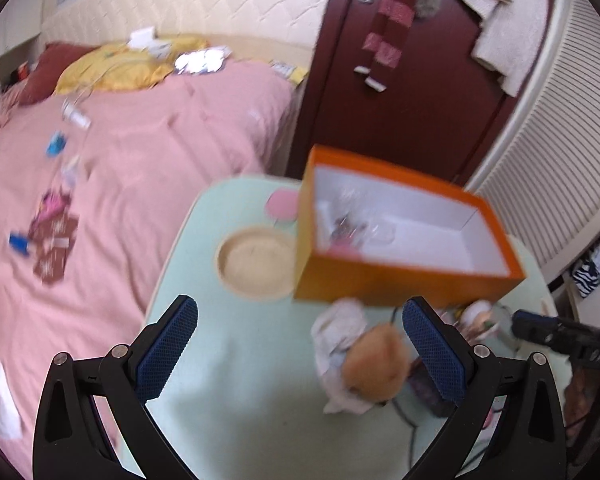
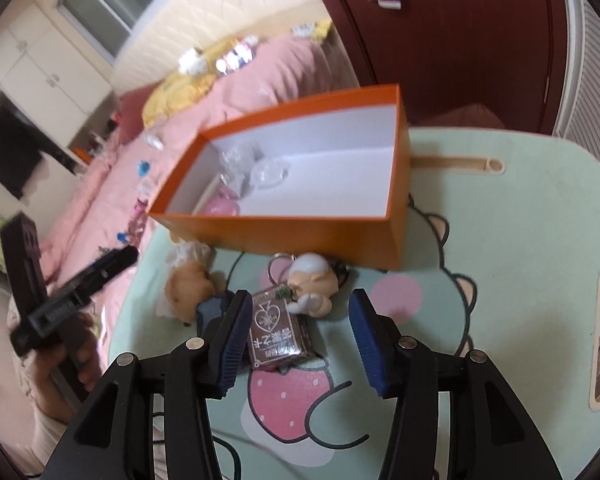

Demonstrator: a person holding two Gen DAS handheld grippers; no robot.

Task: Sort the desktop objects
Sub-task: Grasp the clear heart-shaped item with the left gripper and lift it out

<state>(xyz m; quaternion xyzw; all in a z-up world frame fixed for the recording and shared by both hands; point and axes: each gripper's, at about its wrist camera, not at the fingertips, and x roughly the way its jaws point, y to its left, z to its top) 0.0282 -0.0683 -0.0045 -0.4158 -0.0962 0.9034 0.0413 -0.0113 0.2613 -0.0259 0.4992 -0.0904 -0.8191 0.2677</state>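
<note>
An orange box with a white inside stands on the mint-green table, holding clear plastic bits and a pink item. In front of it lie a tan plush toy, a small figure keychain and a brown card pack. My right gripper is open low over the table, with the pack beside its left pad and the right pad well clear. My left gripper hangs wide open above the table, the plush toy below near its right finger.
A round wooden dish sits left of the box. A bed with a pink cover and scattered small items borders the table's left side. A dark red door and a slatted panel stand behind. A hand holds the left gripper.
</note>
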